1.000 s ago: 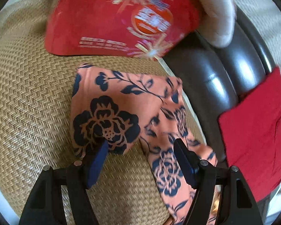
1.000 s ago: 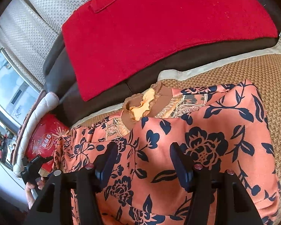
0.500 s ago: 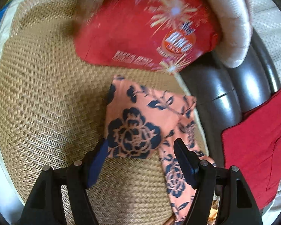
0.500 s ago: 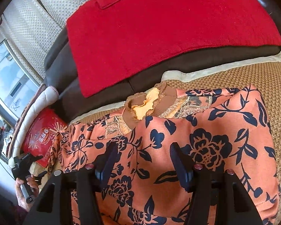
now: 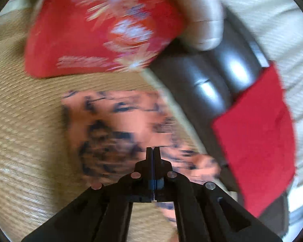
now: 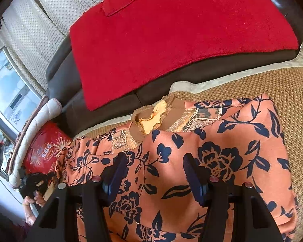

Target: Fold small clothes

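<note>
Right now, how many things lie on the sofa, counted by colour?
Red: 2, the towel and the bag
Orange with dark flowers: 1, the garment
Tan: 1, the woven mat
White: 1, the cushion
Total: 5

The left gripper (image 5: 153, 151), spread wide half a second ago, now has its jaws pressed flat together, tips over the flowered garment (image 5: 115, 129). Its view is smeared with motion, and the red bag (image 5: 103, 30) sits larger ahead of the jaws.
</note>
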### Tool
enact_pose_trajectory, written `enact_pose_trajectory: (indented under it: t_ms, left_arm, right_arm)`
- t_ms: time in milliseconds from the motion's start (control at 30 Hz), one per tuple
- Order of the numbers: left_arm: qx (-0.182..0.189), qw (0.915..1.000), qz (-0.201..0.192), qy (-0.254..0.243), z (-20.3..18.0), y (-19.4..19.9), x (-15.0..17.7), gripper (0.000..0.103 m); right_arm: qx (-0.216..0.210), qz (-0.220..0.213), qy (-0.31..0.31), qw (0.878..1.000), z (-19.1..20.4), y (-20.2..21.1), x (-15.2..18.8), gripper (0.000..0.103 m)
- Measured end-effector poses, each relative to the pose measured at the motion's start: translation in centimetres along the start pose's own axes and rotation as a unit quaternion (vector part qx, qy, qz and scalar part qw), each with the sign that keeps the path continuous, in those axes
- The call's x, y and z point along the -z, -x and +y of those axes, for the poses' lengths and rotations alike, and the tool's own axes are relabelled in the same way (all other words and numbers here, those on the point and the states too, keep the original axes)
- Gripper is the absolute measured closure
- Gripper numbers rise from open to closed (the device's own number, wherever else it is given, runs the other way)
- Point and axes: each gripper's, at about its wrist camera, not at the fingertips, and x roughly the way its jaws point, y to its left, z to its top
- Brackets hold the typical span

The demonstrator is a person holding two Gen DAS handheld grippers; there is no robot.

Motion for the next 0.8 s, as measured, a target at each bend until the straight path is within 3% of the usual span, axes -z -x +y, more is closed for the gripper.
enact_pose_trajectory:
  t_ms: [67, 167, 200, 300, 333, 467, 533, 667, 700, 733, 800]
  left_arm:
    - [-0.001, 0.9996, -0.01, -0.026, -1.9, 1.3, 0.5, 0.103]
    - [-0.1, 0.9922, -0.051, -0.055, -2.5, 2.9, 0.2, 0.103]
    - [-0.121, 0.9905, -0.05, -0.042, -1.8, 3.1, -0.1, 0.095]
    - [-0.164, 0.9855, -0.038, 0.018, 1.6, 2.9, -0.5, 0.019]
    - [-0.17, 0.9839, -0.042, 0.036, 2.6, 3.0, -0.5, 0.018]
    - [-0.152, 0.9858, -0.047, 0.054, 3.6, 2.9, -0.6, 0.018]
    - [-0.144, 0.9878, -0.025, 0.054, 3.5, 1.7, -0.5, 0.017]
    - [-0.142, 0.9897, -0.016, -0.004, 1.9, 0.1, 0.0, 0.021]
    - [-0.138, 0.9903, -0.013, -0.007, 1.9, 0.1, 0.2, 0.041]
    - [-0.137, 0.9904, -0.01, -0.01, 1.8, -0.4, 0.2, 0.072]
    - [-0.144, 0.9893, 0.018, -0.019, 1.9, -1.7, 0.1, 0.101]
  right_arm:
    - [0.001, -0.002, 0.0, 1.0, -0.1, 0.2, -0.1, 0.041]
    - [-0.001, -0.001, -0.004, 1.0, -0.3, 0.4, -0.1, 0.041]
    - [-0.003, 0.0, -0.007, 1.0, -0.5, 0.5, -0.1, 0.041]
    - [-0.006, 0.001, -0.012, 1.0, -0.9, 0.6, -0.3, 0.041]
    - [-0.008, 0.002, -0.014, 1.0, -0.9, 0.6, -0.4, 0.041]
    - [-0.011, 0.006, -0.014, 1.0, -0.7, 0.4, -0.3, 0.041]
    - [-0.01, 0.006, -0.012, 1.0, -0.5, 0.3, -0.3, 0.041]
    - [-0.006, 0.002, -0.013, 1.0, -0.6, 0.2, -0.3, 0.041]
    - [-0.005, 0.002, -0.014, 1.0, -0.6, 0.1, -0.3, 0.041]
    - [-0.005, 0.001, -0.015, 1.0, -0.6, 0.1, -0.3, 0.041]
    - [-0.004, 0.002, -0.016, 1.0, -0.7, 0.0, -0.4, 0.041]
